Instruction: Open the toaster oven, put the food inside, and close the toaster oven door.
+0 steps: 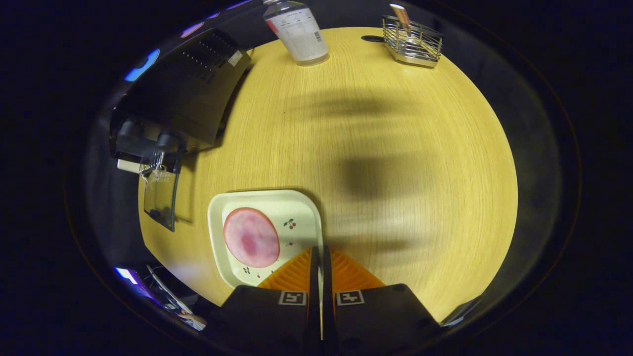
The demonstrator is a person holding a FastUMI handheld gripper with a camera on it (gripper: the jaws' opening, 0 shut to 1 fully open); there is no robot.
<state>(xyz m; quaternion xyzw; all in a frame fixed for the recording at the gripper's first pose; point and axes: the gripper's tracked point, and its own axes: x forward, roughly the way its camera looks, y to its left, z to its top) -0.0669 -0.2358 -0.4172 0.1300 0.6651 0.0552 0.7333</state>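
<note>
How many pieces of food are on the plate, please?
1: a round pink slice lies on the plate, left of the gripper, whose fingers clamp the plate's right rim.

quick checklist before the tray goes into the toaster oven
1. Toaster oven door open: ok, glass door hangs down.
2. Tool gripping the tray: ok, both fingers pinch its rim.
3. Food on tray: ok, the round pink slice lies flat.
4. Path over the table to the oven: ok.
5. Bottle and wire basket out of the way: ok, at the far edge.
6. Oven cavity free: cannot tell.
</note>
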